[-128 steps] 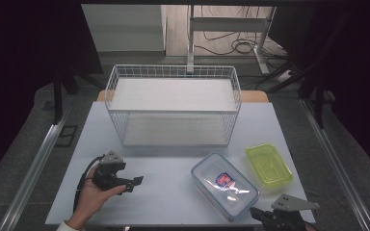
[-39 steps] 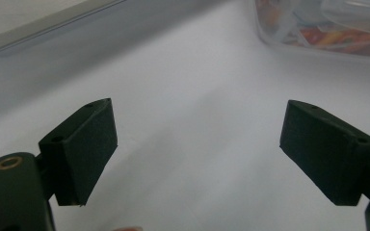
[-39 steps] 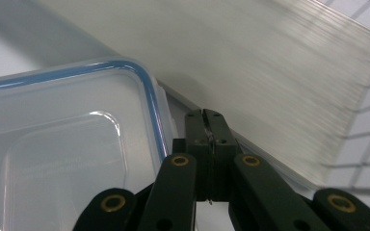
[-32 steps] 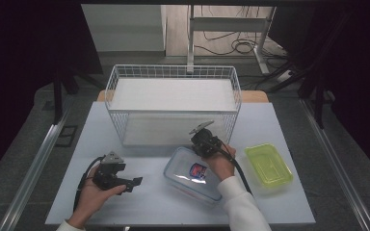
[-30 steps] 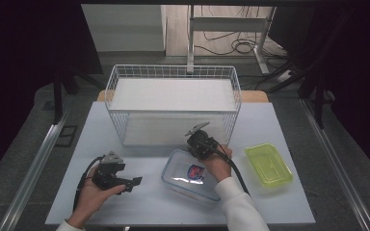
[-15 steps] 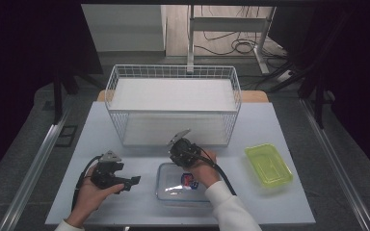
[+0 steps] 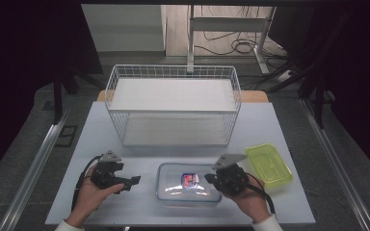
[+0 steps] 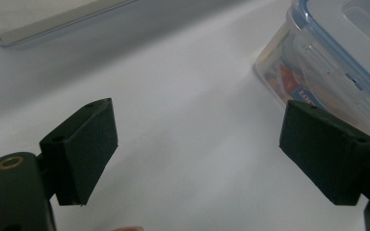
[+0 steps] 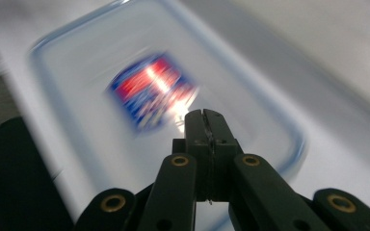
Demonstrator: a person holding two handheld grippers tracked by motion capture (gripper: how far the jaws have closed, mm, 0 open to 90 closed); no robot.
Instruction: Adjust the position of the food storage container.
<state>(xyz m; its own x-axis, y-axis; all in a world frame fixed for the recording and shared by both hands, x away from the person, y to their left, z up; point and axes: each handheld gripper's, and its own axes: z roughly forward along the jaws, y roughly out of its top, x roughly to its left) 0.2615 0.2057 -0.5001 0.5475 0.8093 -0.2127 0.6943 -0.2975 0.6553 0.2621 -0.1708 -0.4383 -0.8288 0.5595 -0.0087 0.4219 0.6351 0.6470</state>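
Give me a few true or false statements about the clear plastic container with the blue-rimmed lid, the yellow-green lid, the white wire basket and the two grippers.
1. The clear plastic container with the blue-rimmed lid lies between the two grippers. True.
2. The left gripper is shut. False: its jaws stand wide apart.
3. The right gripper has its jaws pressed together. True.
4. The yellow-green lid lies inside the white wire basket. False: it lies on the table, right of the container.
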